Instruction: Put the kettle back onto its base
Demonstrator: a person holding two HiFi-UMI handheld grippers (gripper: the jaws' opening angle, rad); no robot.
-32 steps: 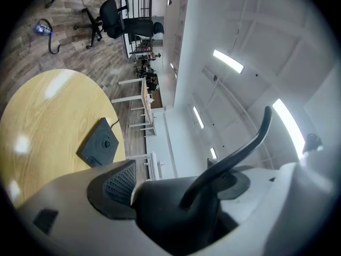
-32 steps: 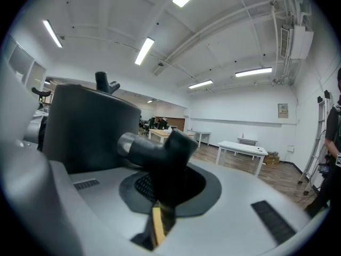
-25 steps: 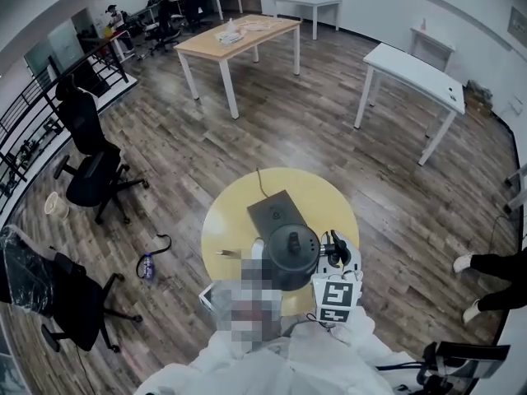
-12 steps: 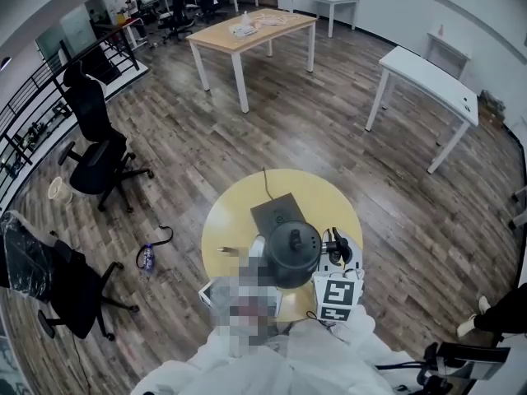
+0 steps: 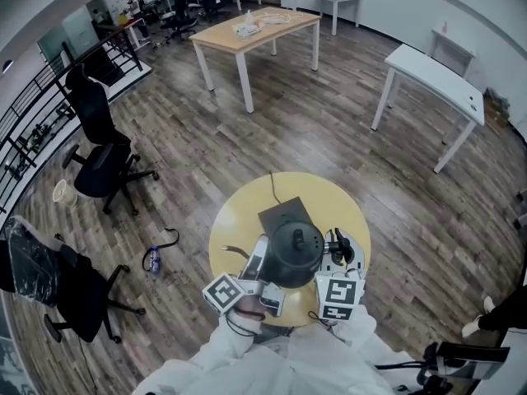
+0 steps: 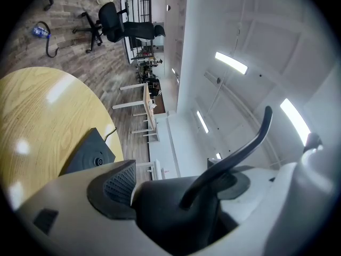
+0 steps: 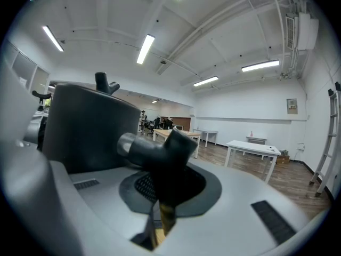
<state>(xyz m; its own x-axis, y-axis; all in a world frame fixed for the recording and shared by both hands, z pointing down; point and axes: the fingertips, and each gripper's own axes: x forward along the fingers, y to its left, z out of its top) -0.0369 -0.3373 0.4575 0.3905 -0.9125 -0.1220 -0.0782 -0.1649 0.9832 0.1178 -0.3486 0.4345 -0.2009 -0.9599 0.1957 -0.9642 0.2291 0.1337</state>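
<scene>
1. A black chair is seen on the wood floor at the far left; a small bottle lies on the floor near the 9 o'clock side of the round yellow table.
2. The left gripper is held over the table's 7 o'clock edge; its jaws are pressed against the 9 o'clock side of the kettle; in the left gripper view a dark part of the kettle fills the gap between both jaws, so the gripper is read as clenched on the kettle.
3. The kettle is placed at the middle of the table, just at 6 o'clock of the base; the near edge of the base is overlapped by it, yet it is not seated on the base; whether it is lifted off the table cannot be told.
4. The base lies flat on the table; a cord runs from it toward 12 o'clock.
5. The right gripper is held at the kettle's 3 o'clock side; in the right gripper view the handle is clamped between nearly closed jaws.
6. A white table stands well apart at 2 o'clock.
</scene>
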